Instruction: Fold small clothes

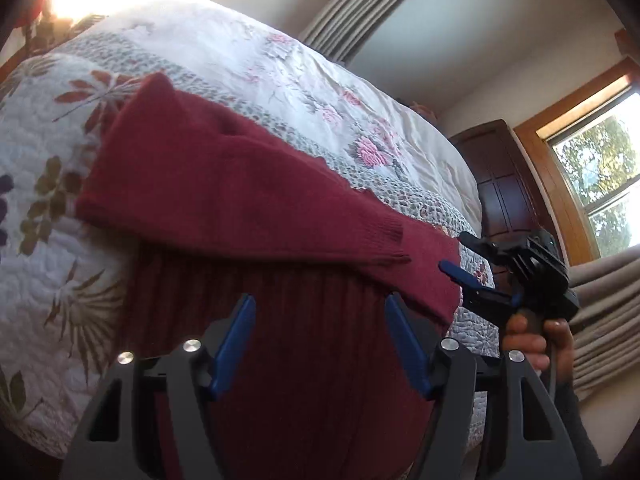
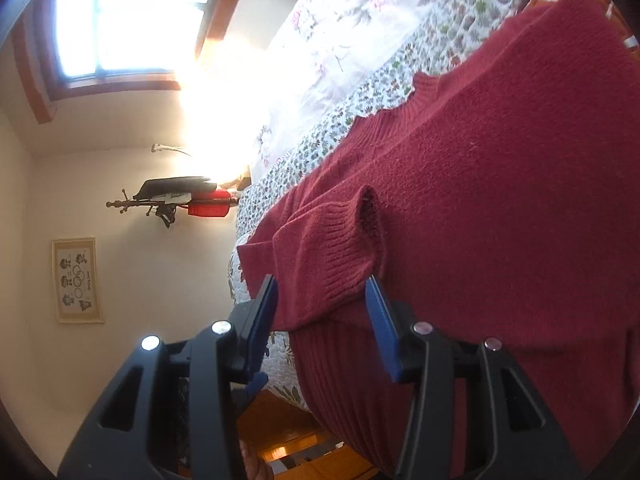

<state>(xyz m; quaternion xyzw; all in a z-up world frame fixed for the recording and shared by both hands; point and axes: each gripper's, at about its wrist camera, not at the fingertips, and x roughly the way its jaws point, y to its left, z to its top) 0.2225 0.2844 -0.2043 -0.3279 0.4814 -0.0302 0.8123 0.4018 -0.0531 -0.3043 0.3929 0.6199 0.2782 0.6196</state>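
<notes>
Dark red knit sweater (image 1: 248, 184), spread flat on floral quilt (image 1: 52, 240) covering bed; one sleeve (image 1: 224, 196) folded across the body, ribbed cuff (image 1: 384, 240) toward the hem side. Ribbed hem (image 1: 304, 344) of sweater hanging over the quilt's near edge.

Left gripper (image 1: 320, 312): poised just above sweater hem, blue-padded fingers (image 1: 236, 340) spread wide, nothing between them.

Right gripper (image 1: 456, 280): at the sweater's right edge, beside the folded cuff; held by a hand (image 1: 536, 340). Jaws parted wide in its own view, cuff (image 2: 336, 256) lying just beyond the fingertips; contact with the knit not determinable, no grasp evident.

Beyond sweater: pale floral bedspread (image 1: 312, 80). Grey curtain (image 1: 360, 4), dark wooden cabinet (image 1: 500, 184) and wood-framed window (image 1: 600, 168) past the far side of the bed.
</notes>
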